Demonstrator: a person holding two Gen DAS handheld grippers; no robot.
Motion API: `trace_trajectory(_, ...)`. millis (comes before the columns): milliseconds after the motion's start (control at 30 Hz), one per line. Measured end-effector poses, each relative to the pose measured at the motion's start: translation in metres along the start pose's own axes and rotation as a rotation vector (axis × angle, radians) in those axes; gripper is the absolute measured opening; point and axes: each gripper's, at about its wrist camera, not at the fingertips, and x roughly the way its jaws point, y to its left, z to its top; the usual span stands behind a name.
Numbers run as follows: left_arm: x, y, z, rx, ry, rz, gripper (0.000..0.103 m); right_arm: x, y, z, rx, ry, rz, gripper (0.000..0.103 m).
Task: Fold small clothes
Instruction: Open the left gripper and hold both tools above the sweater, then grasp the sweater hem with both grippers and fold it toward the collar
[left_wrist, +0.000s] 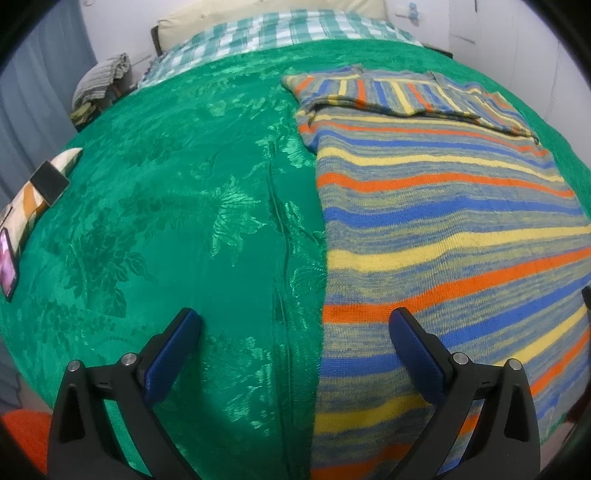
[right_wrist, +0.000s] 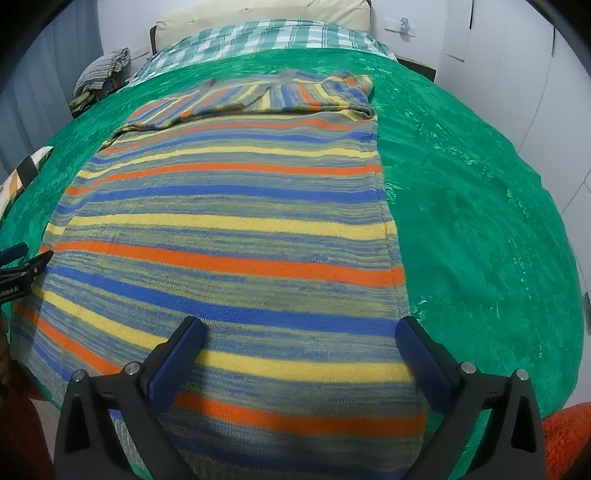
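Observation:
A striped knit sweater (left_wrist: 443, 236) in orange, blue, yellow and grey lies flat on the green bedspread (left_wrist: 166, 221), its sleeves folded across the far end (left_wrist: 399, 96). My left gripper (left_wrist: 295, 321) is open above the sweater's left edge near the hem, one finger over the spread and one over the knit. In the right wrist view the sweater (right_wrist: 236, 229) fills the middle. My right gripper (right_wrist: 301, 328) is open above the sweater's right edge near the hem. The left gripper (right_wrist: 26, 258) shows at that view's left border.
Two phones (left_wrist: 50, 181) and a patterned cushion lie at the bed's left edge. A green checked blanket (left_wrist: 288, 31) and a pillow are at the head of the bed. A pile of clothes (left_wrist: 99, 81) sits left of it. White cupboards (right_wrist: 517, 74) stand at the right.

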Motion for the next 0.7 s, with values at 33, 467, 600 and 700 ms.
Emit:
trace_trajectory(33, -0.005, 0.003, 0.001, -0.001, 0.012, -0.003, 0.101, -0.005, -0.003, 0.003, 0.002, 0.006, 0.021, 0.099)
trace_trajectory(467, -0.029, -0.009, -0.041, 0.026, 0.252, -0.289, 0.083, -0.044, -0.088, -0.012, 0.258, 0.275, 0.281, 0.079)
trace_trajectory(600, -0.031, -0.009, -0.048, 0.015, 0.297, -0.298, 0.041, -0.017, -0.072, -0.028, 0.228, 0.452, 0.277, 0.069)
trace_trajectory(700, -0.033, 0.0, -0.05, -0.023, 0.318, -0.341, 0.005, -0.01, -0.074, -0.03, 0.239, 0.489, 0.31, 0.006)
